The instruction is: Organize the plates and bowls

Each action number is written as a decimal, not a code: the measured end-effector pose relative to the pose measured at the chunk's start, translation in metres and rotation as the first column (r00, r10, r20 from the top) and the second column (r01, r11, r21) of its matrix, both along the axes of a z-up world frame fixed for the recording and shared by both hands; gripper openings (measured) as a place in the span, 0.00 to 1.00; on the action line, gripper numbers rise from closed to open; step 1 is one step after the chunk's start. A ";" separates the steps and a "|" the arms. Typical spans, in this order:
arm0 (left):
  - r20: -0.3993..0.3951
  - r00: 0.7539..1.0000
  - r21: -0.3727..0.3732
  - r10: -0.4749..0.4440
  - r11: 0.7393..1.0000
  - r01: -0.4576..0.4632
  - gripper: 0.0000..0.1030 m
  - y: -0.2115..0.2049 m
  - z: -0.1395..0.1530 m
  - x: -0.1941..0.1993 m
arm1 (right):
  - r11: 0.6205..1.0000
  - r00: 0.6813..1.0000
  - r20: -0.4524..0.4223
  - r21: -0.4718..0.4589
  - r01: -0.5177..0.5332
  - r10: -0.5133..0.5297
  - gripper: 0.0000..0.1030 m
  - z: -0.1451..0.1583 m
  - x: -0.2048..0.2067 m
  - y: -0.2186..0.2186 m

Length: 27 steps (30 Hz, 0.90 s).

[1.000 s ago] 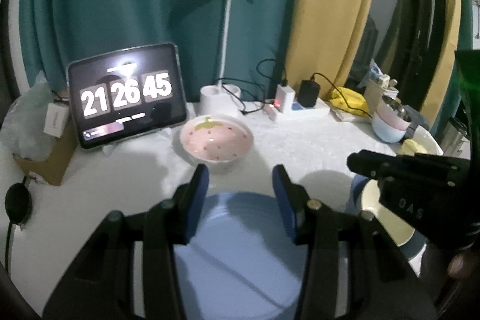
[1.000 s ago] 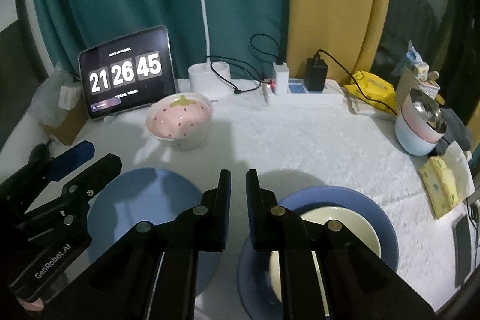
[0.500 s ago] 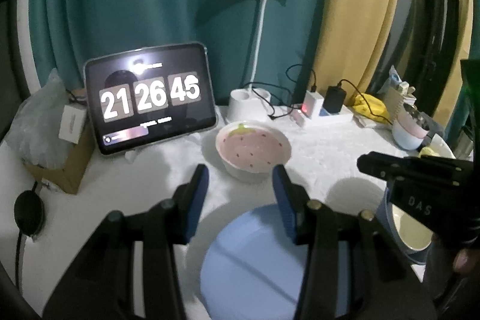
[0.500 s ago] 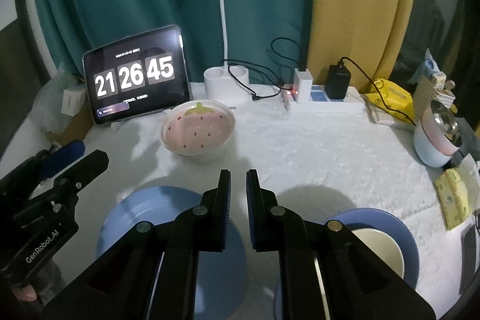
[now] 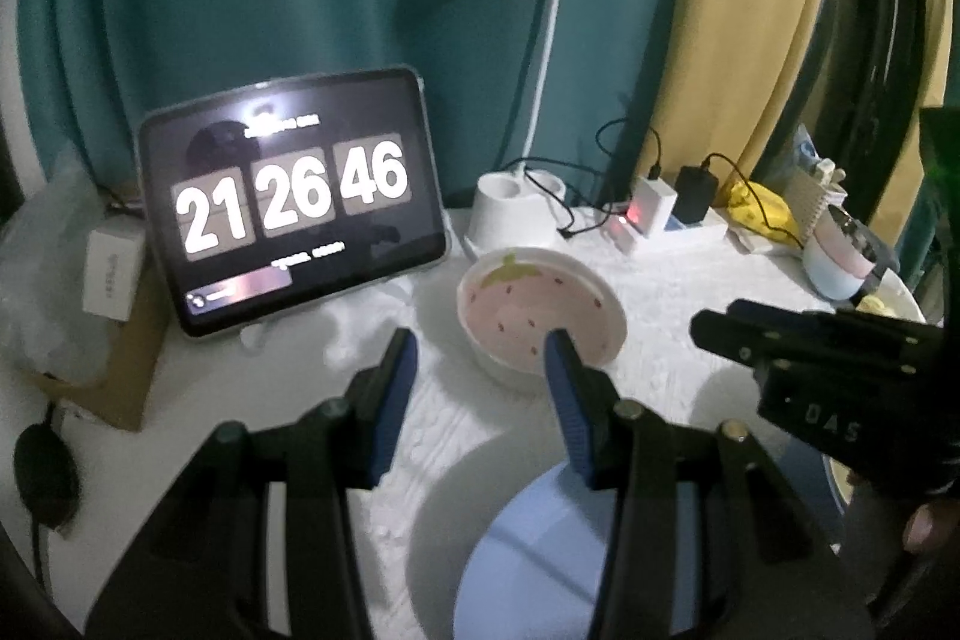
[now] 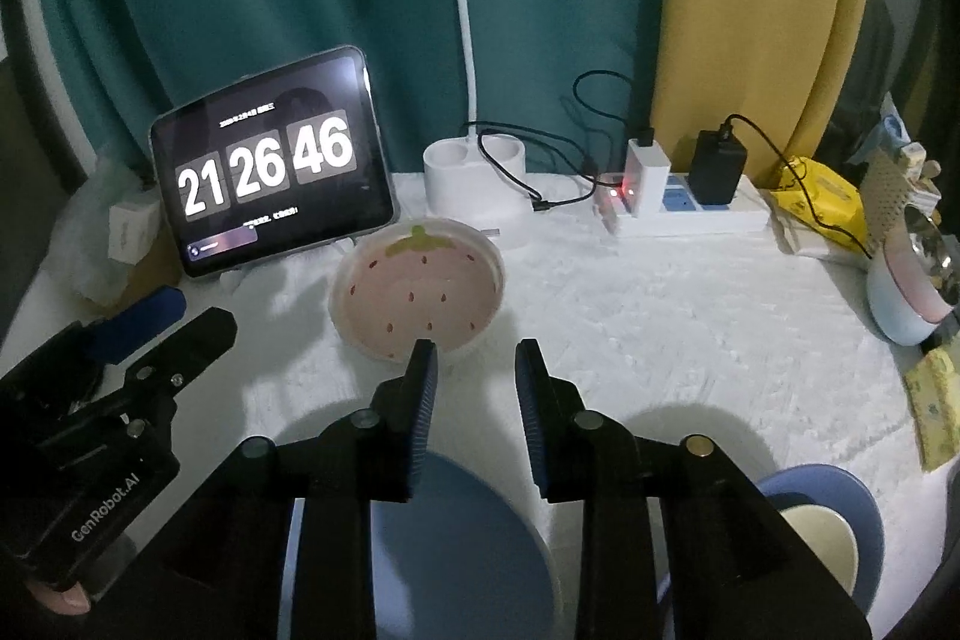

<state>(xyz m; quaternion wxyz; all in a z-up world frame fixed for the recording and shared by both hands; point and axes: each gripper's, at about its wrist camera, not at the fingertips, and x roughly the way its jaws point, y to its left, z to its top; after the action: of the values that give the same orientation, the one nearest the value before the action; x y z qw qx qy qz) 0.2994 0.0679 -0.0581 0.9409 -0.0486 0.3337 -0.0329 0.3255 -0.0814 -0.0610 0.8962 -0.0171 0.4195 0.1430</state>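
The pink bowl [image 6: 417,289] sits just ahead of both claws toward the table's back edge; right claw [image 6: 474,358] nearer, its jaws part-open and empty; left claw [image 5: 480,358] wide, empty.

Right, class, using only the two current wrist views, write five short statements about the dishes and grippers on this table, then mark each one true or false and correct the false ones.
1. The left gripper is open and holds nothing. True.
2. The strawberry bowl is full of soup. False: it is empty.
3. The tablet clock reads 21 26 46. True.
4. The right gripper is clamped on the blue plate. False: it is open, above the plate, gripping nothing.
5. The cream bowl sits on bare tablecloth. False: it rests in a second blue plate.
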 end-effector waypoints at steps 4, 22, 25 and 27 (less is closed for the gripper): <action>-0.022 1.000 -0.027 -0.009 1.000 0.008 0.44 0.005 -0.007 0.017 | 1.000 0.999 -0.024 0.006 0.029 -0.029 0.29 -0.010 0.017 0.006; -0.208 0.976 -0.074 -0.059 0.996 0.045 0.44 0.002 -0.061 0.080 | 0.992 0.981 -0.151 0.018 0.128 -0.124 0.30 -0.063 0.062 0.016; -0.235 0.970 -0.078 -0.056 0.996 0.039 0.44 0.003 -0.067 0.085 | 0.989 0.974 -0.178 0.020 0.146 -0.140 0.30 -0.075 0.068 0.018; -0.237 0.970 -0.075 -0.057 0.996 0.040 0.44 0.003 -0.068 0.088 | 0.989 0.972 -0.187 0.025 0.149 -0.141 0.30 -0.080 0.070 0.019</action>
<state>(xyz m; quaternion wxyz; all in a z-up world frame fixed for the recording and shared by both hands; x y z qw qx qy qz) 0.3874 0.0708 -0.1256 0.8905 -0.0768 0.4442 -0.0615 0.3956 -0.0627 -0.1410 0.8617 0.0444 0.4980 0.0864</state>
